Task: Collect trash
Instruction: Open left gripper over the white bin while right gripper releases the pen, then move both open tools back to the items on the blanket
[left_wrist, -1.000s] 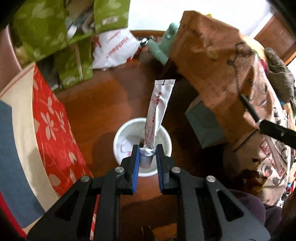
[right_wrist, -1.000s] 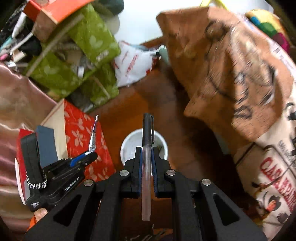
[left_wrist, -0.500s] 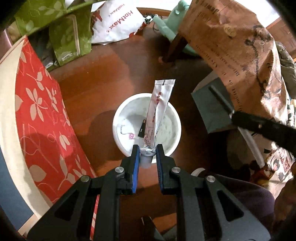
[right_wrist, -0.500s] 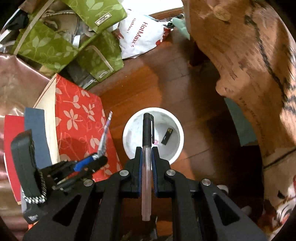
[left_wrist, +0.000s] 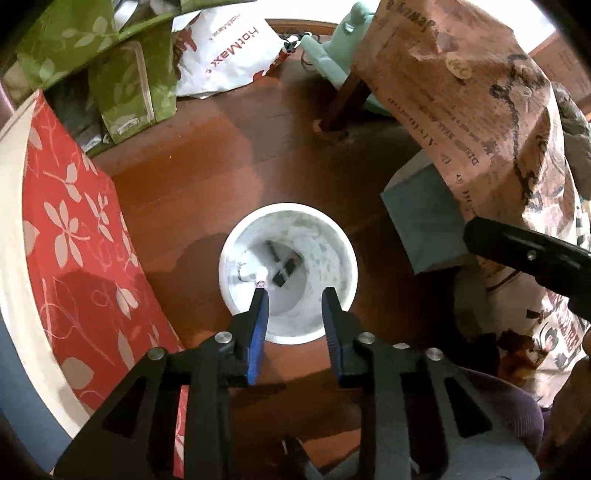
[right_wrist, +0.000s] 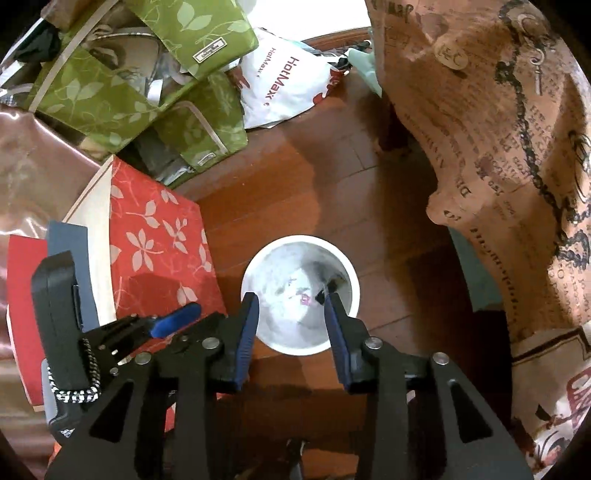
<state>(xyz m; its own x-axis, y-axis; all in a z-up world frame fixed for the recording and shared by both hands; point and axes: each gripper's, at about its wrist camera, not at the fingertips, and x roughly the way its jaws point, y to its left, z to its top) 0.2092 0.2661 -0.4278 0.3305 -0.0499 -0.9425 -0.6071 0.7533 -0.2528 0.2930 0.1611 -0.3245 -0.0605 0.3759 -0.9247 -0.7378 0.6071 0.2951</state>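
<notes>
My left tongs (left_wrist: 295, 295) stood wide apart and empty, and so did my right tongs (right_wrist: 291, 299). Both hung directly above the white bin (left_wrist: 236, 240) on the wood floor (left_wrist: 207, 155), tips just over its near rim, neither one nearer. The trash (left_wrist: 282, 271) lay at the bin's bottom, straight below. The left view showed small dark pieces clearly; the right view showed pale crumpled scraps (right_wrist: 295, 295), with the left tool beside it.
</notes>
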